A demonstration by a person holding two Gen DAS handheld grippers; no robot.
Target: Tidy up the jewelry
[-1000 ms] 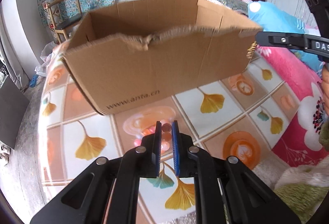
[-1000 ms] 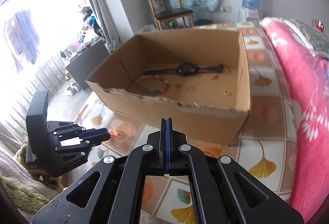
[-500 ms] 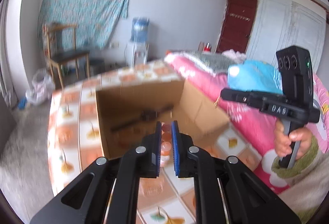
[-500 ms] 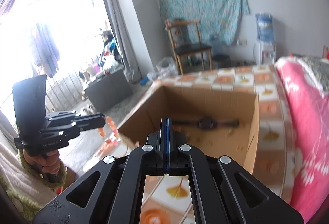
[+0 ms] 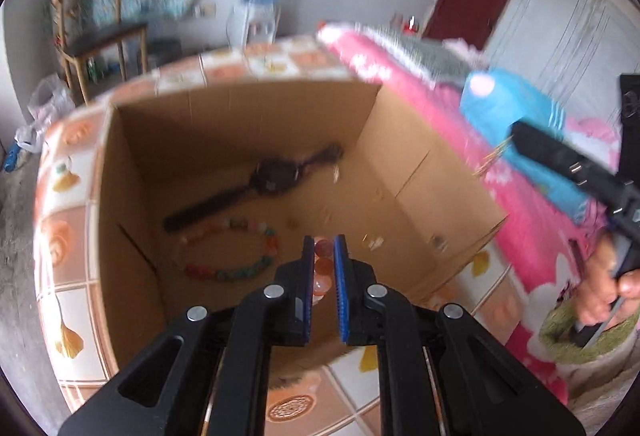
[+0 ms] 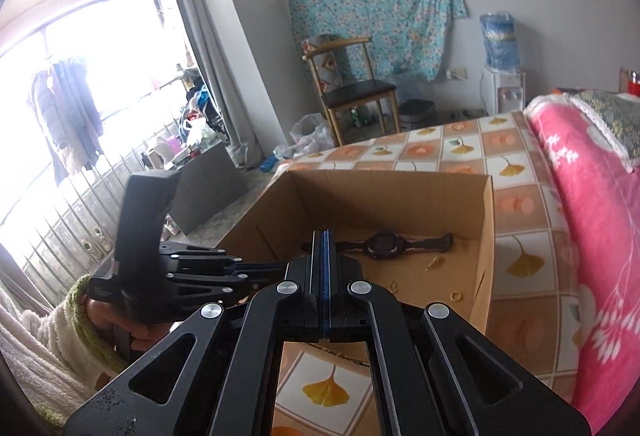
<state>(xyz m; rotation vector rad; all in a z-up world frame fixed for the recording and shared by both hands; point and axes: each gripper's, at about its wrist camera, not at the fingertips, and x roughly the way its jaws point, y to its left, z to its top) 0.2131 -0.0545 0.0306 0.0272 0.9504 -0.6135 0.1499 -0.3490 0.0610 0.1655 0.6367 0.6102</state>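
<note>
My left gripper (image 5: 324,260), clamped on the orange bead bracelet (image 5: 322,268), has moved from the patterned bedspread to above the open brown cardboard box (image 5: 248,139); release comes next. My right gripper (image 6: 321,268) stays clenched around a thin gold piece.

My left gripper (image 5: 324,256), pinching the orange bead bracelet (image 5: 323,268), now hangs over the open cardboard box (image 5: 400,163) instead of low before its front wall.
</note>
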